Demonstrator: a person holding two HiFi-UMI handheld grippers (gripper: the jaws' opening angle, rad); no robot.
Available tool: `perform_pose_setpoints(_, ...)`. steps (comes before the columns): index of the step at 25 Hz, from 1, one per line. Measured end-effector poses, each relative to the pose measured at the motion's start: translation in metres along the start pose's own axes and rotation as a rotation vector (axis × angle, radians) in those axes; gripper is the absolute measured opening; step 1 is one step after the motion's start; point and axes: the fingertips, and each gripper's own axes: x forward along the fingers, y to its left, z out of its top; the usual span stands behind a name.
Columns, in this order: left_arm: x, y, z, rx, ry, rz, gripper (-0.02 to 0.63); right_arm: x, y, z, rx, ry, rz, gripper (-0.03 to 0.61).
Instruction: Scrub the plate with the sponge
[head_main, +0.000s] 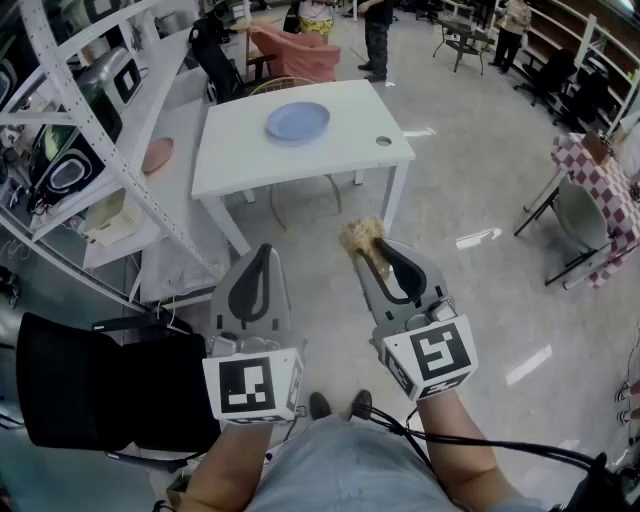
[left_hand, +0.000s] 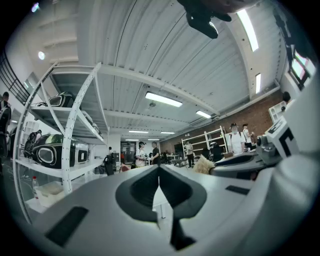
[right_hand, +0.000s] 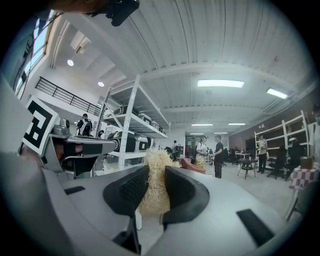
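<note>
The table (head_main: 300, 160) stands ahead of the person, well apart from both grippers. The plate (head_main: 297, 121) lies on the table, in its far half, near the middle of its width. A shelving rack (head_main: 80, 110) runs along the table's left side; an armchair (head_main: 300, 55) stands behind the table's far edge. In the foreground the left gripper (head_main: 263, 252) and the right gripper (head_main: 376, 247) sit side by side, apart – the sponge (head_main: 362, 237) is lodged between the right gripper's jaws and projects forward of them. A folding table (head_main: 600, 180) stands far right
</note>
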Motion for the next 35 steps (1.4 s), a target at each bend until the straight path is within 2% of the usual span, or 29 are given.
perform_pose_setpoints(13, 0.005, -0.032, 0.008, 0.029, 0.008, -0.014, 0.015, -0.018, -0.022, 0.002, 0.01, -0.006, 0.008, 0.106)
perform_pose_setpoints(18, 0.012, -0.054, 0.012, 0.032, 0.011, -0.01, 0.015, -0.03, -0.044, -0.001, 0.075, -0.024, 0.022, 0.107)
perform_pose_setpoints(21, 0.018, -0.063, 0.009, 0.031, 0.016, -0.008, 0.015, -0.032, -0.056, -0.006, 0.081, -0.049, 0.02, 0.107)
perform_pose_setpoints(29, 0.045, -0.047, -0.013, 0.015, 0.065, -0.011, 0.015, 0.0, -0.061, -0.023, 0.129, -0.014, 0.047, 0.109)
perform_pose_setpoints(35, 0.097, -0.006, -0.035, -0.017, 0.066, -0.02, 0.015, 0.062, -0.065, -0.036, 0.122, 0.019, 0.043, 0.109)
